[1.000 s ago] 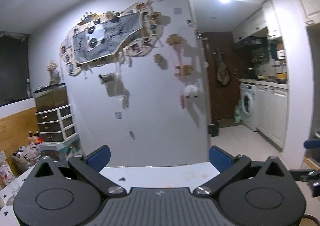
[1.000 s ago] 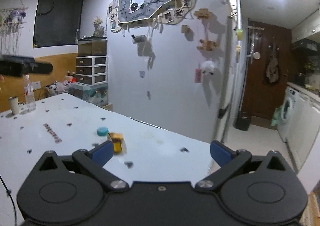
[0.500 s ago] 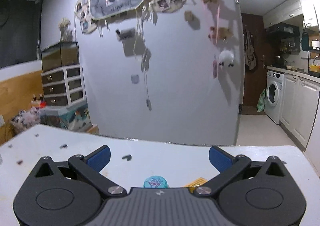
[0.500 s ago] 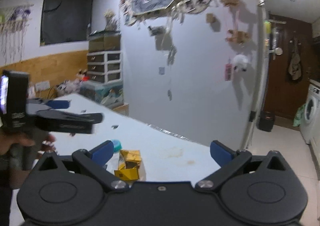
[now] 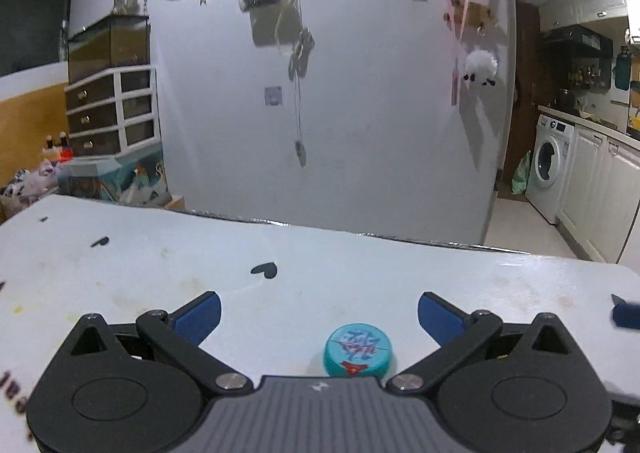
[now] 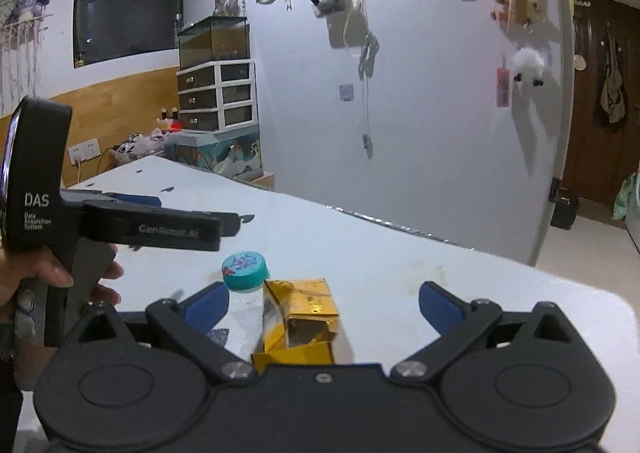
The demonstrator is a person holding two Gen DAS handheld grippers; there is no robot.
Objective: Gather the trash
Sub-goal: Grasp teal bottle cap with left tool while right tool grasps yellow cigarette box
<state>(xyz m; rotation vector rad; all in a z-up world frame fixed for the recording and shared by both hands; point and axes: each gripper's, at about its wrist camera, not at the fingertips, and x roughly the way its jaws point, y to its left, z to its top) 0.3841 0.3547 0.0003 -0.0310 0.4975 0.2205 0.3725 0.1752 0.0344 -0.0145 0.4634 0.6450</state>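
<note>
Both grippers have dropped closer to the white table [image 5: 360, 277] since the earlier frames, so the wall decorations that sat mid-frame now crowd the top edge of both views. In the left wrist view the left gripper [image 5: 319, 317] has its blue-padded fingers set wide apart with nothing between the pads, and a teal bottle cap [image 5: 358, 349] with a printed top sits low in the frame, right of centre, just ahead of the gripper body. In the right wrist view the right gripper [image 6: 323, 305] also has its jaws spread wide, holding nothing. Between them, left of centre at the bottom, lies a crumpled gold carton [image 6: 304, 317] with one end torn open. Touching its left side is a clear plastic bottle [image 6: 244, 293] wearing that same teal cap; its body is blurred, so whether it stands upright or leans is hard to say. At the left edge of this view the left gripper's black body appears side-on, held in a hand [image 6: 52, 281], above the table and just left of the bottle. A washing machine [image 5: 550, 165] stands at the right of the left view.
</note>
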